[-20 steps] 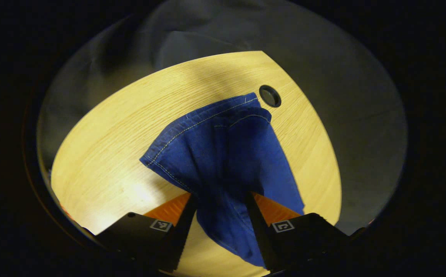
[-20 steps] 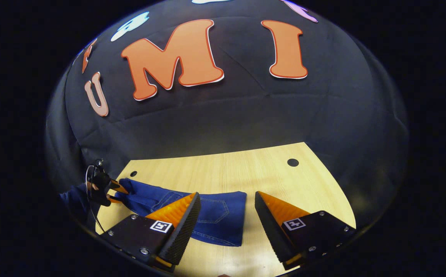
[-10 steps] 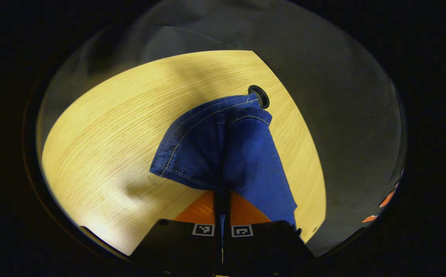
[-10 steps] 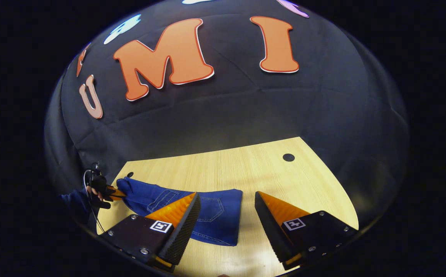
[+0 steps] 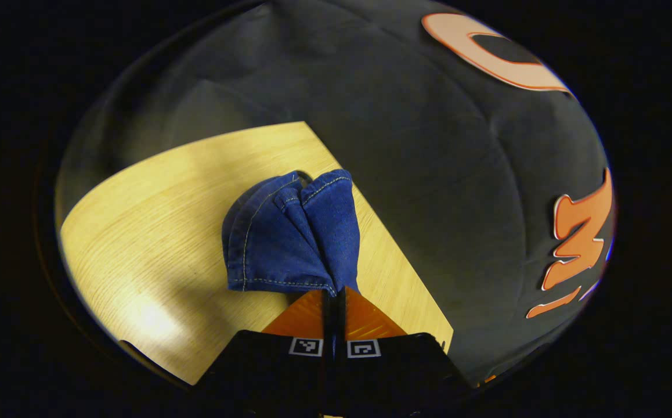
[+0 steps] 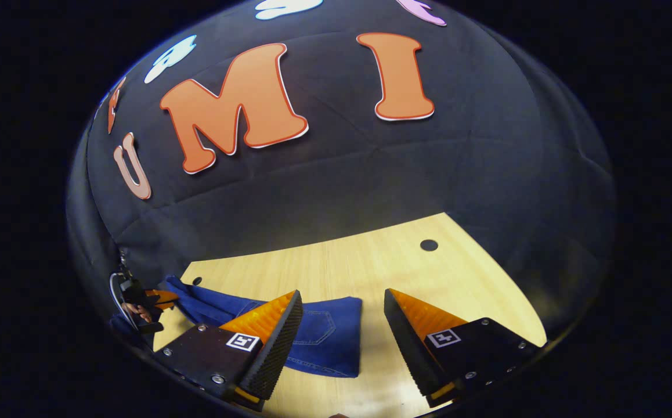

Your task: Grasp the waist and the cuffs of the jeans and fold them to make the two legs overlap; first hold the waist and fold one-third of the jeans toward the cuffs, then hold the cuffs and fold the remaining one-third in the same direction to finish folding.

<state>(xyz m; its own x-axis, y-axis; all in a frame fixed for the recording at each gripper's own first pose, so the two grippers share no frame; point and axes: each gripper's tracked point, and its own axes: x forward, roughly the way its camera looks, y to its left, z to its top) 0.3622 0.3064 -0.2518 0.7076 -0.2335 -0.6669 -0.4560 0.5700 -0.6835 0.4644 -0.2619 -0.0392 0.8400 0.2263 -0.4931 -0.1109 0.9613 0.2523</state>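
Note:
The blue jeans (image 5: pixel 289 232) bunch up in front of my left gripper (image 5: pixel 334 296), which is shut on their cuff end and holds it raised off the wooden table (image 5: pixel 138 232). In the right gripper view the jeans (image 6: pixel 324 337) lie stretched across the table, with a back pocket showing near their right edge. My right gripper (image 6: pixel 342 302) hovers open above that right part, nothing between its fingers. At the far left of that view, the left gripper (image 6: pixel 159 299) and the hand holding it pinch the lifted end.
The table (image 6: pixel 371 267) has a round black hole (image 6: pixel 429 245) at the back right and a smaller one (image 6: pixel 197 281) at the back left. The black cloth wall stands right behind the table's far edge.
My left gripper shut on the cuff end of the jeans, then lifted and turned with the cloth bunching up. The right gripper stayed open and barely moved.

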